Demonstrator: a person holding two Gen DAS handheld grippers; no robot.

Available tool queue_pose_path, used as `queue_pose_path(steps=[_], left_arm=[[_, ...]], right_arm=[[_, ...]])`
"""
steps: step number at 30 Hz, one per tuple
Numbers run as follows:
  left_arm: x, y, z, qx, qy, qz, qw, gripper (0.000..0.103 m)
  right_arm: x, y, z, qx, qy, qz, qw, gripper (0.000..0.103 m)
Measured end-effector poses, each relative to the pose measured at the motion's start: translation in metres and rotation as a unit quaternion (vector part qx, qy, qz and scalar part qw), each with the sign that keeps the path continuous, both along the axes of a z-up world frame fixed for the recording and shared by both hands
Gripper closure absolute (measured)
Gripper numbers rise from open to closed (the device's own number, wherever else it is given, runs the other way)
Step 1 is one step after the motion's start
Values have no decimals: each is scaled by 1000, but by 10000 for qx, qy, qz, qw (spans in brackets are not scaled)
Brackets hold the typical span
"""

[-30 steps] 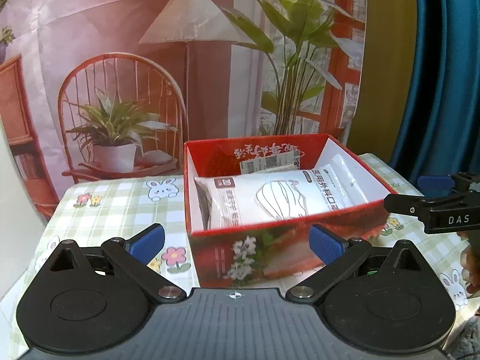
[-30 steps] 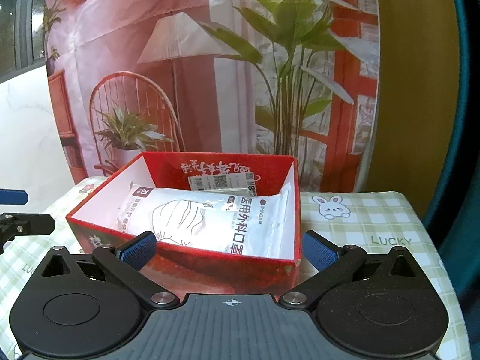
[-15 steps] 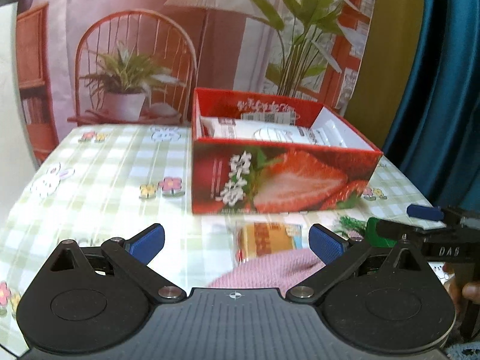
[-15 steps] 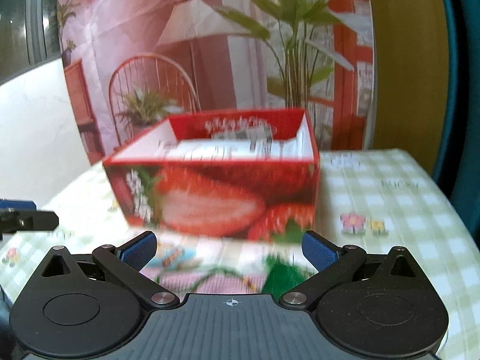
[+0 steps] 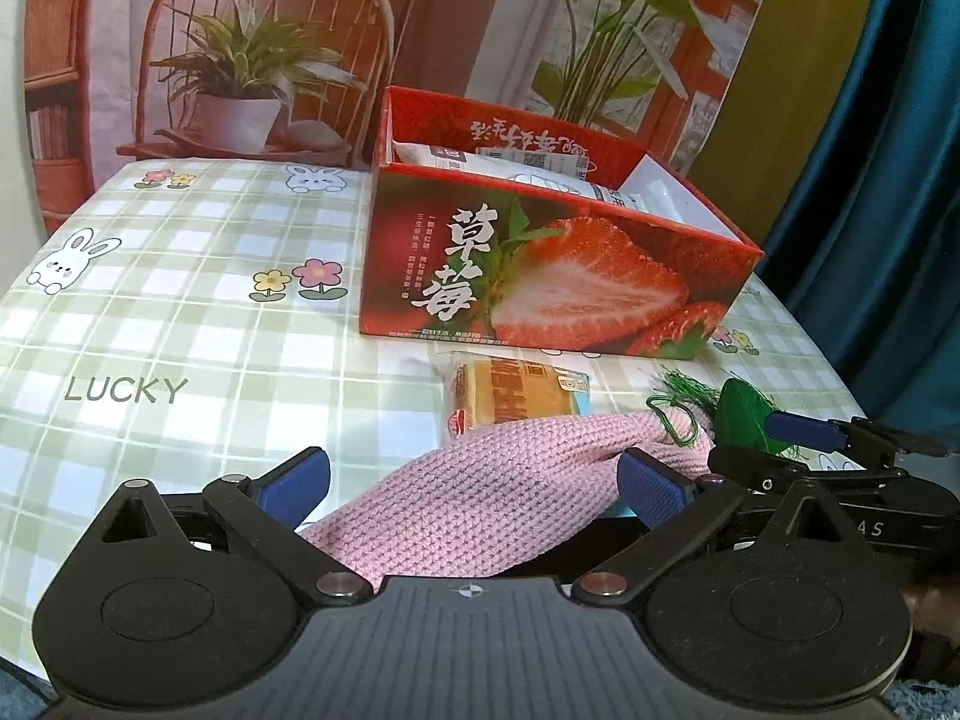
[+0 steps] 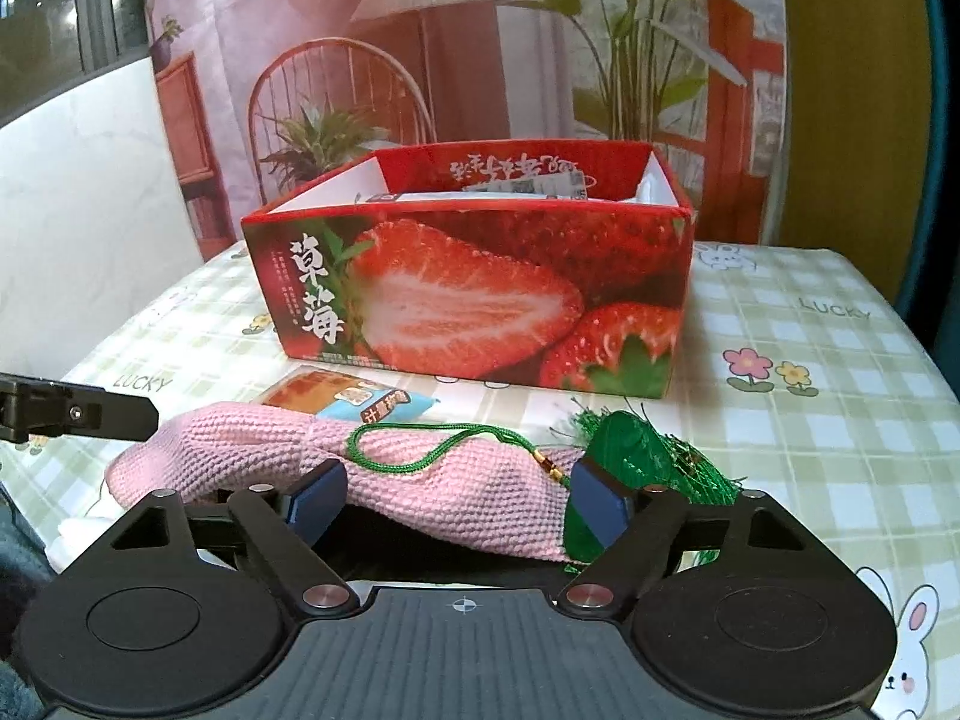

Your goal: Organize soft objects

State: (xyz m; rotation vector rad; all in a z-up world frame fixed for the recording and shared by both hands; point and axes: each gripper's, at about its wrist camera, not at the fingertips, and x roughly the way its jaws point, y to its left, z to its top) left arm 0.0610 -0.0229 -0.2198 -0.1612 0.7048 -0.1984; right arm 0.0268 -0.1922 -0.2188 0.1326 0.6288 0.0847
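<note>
Pickup step: my right tongs [image 6: 459, 498] are closing around the pink knit [image 6: 384, 468], not yet clamped; my left tongs [image 5: 474, 480] stand apart. Next, lift toward the box [image 6: 474, 294] at twelve o'clock.
</note>
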Motion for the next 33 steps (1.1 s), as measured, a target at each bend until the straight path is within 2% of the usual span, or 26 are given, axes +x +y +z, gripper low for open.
queue_pose_path(steps=[7, 12, 20, 27, 33], left_arm=[[-5, -1, 4, 32, 68, 3, 10000, 3], [-23, 5, 14, -133, 168, -116, 9997, 5], [-34, 11, -10, -608, 985, -233, 9930, 16], [-33, 7, -21, -765, 1184, -443, 9890, 21], [-23, 12, -41, -1205, 1610, -510, 9782, 40]], right_arm=[[2, 1, 0, 9, 67, 83, 9999, 25], [-6, 2, 9, -36, 88, 218, 9997, 25], [-25, -3, 11, 76, 321, 319, 9989, 25], [-32, -14, 5, 327, 583, 206, 9976, 25], [-30, -18, -4, 494, 778, 200, 9955, 31]])
